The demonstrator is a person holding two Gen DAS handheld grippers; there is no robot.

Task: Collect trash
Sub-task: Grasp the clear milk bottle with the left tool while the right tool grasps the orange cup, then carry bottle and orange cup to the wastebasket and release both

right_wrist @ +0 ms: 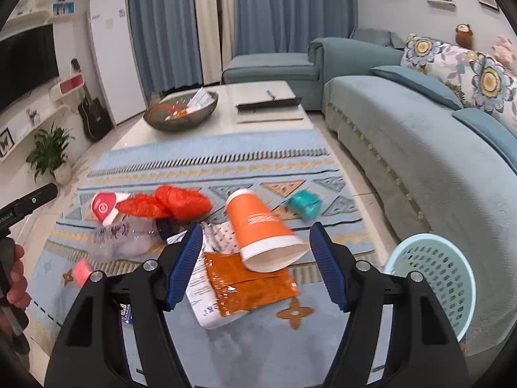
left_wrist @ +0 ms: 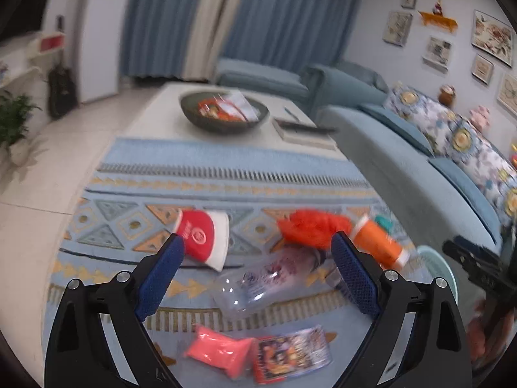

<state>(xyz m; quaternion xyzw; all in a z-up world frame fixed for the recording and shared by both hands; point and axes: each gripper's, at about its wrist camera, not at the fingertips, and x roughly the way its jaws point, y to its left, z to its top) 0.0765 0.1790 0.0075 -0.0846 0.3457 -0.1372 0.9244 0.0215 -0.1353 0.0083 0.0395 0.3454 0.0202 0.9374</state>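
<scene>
Closest to the lens in both views are the blue pads, and both sets of tongs are spread wide with nothing between them. The left gripper (left_wrist: 257, 270) hangs over a crushed clear bottle (left_wrist: 258, 283), with a red-and-white cup (left_wrist: 205, 241) by its left finger. A pink packet (left_wrist: 219, 349) and a shiny snack wrapper (left_wrist: 290, 357) lie nearer the camera. The right gripper (right_wrist: 257, 263) frames an orange cup (right_wrist: 263, 231) lying on its side over an orange foil wrapper (right_wrist: 248, 283). All the trash is scattered on the patterned blue rug (right_wrist: 258, 349), plus an orange plastic bag (right_wrist: 168, 205) and a teal crumpled bit (right_wrist: 305, 205). A light blue basket (right_wrist: 434, 274) sits at the right, against the sofa (right_wrist: 420, 148).
</scene>
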